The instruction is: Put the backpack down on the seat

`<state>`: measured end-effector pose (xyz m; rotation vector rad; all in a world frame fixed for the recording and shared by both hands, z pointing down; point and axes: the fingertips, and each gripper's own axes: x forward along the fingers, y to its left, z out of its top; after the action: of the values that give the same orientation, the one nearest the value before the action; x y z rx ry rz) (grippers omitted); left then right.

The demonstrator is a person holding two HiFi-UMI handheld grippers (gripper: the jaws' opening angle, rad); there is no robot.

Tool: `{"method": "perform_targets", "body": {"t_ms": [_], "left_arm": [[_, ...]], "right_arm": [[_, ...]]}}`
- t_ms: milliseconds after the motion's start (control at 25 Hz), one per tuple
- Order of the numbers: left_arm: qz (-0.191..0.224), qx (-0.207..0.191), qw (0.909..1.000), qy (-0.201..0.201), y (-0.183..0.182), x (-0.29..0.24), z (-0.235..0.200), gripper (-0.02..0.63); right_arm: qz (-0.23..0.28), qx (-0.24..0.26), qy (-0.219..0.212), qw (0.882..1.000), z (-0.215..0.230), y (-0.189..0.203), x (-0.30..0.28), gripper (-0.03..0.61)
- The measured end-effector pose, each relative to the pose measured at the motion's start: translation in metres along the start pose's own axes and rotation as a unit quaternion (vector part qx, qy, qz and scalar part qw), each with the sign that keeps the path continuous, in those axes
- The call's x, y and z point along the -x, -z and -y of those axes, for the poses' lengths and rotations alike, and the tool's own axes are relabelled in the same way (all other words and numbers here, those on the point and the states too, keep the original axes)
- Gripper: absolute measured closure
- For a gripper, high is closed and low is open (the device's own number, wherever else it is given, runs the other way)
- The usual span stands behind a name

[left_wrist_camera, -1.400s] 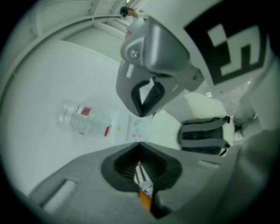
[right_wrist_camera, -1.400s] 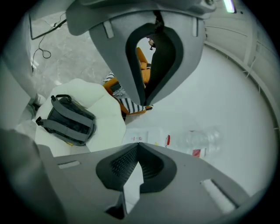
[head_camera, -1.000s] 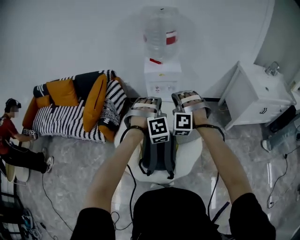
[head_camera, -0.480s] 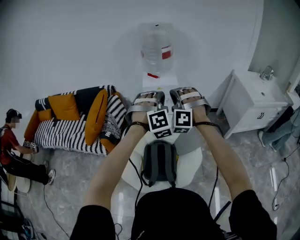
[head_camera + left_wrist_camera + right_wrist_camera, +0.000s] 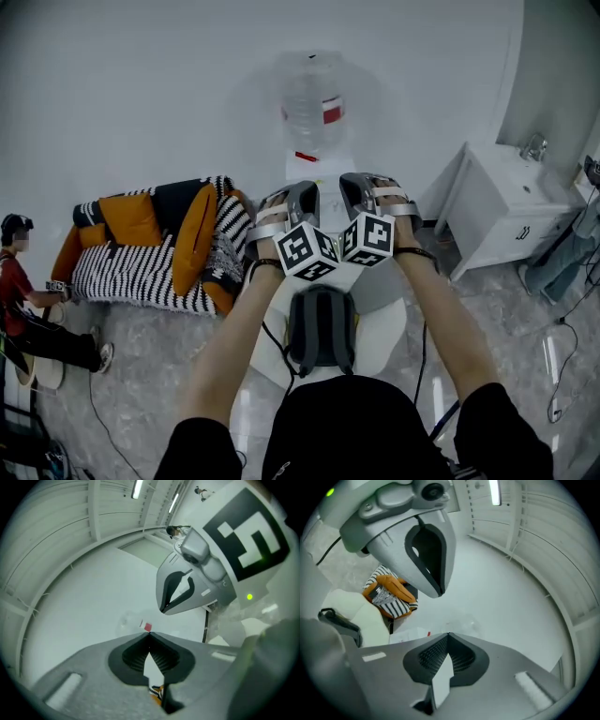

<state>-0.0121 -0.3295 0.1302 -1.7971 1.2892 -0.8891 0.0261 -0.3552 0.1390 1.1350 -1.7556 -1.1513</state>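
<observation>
**Backpack on the seat, both grippers shut and empty**

The backpack point(image 5: 321, 330) rests upright on the white seat point(image 5: 382, 323), straight below the person's raised forearms. The left gripper point(image 5: 298, 195) and right gripper point(image 5: 361, 186) hang side by side above it, clear of it and tilted up toward the wall. Each gripper view shows that gripper's jaws fully closed, tip against tip, with nothing between the pads.

The bag looks like soft grey fabric, so it will likely sag and fold instead of keeping its shape, and could slump forward off the seat if nudged. Its weight cannot be told. It is neither fragile nor slippery. The best hold, I judge, is the top loop or a shoulder strap, since a pinch of slack body cloth would slide. The loop cannot be made out from here. The placing looks done.
</observation>
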Motion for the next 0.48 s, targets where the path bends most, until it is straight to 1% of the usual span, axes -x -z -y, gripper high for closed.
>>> {"method": "perform_targets", "body": {"t_ms": [120,280,400,480], "left_arm": [[0.014,0.053,0.9983,-0.02,-0.003,0.007,-0.006,0.615],[0.023,0.137,0.99,-0.024,-0.001,0.012,-0.011,0.615],[0.043,0.188,0.9804,-0.04,-0.004,0.019,-0.017,0.615],[0.06,0.224,0.9713,-0.055,-0.006,0.024,-0.02,0.615]], "right_arm": [[0.011,-0.057,0.01,0.998,0.007,0.001,0.006,0.572],[0.031,-0.123,0.018,0.992,0.012,-0.004,0.013,0.572],[0.04,-0.185,0.025,0.982,0.018,-0.003,0.017,0.572],[0.044,-0.236,0.022,0.97,0.019,0.0,0.018,0.572]]}}
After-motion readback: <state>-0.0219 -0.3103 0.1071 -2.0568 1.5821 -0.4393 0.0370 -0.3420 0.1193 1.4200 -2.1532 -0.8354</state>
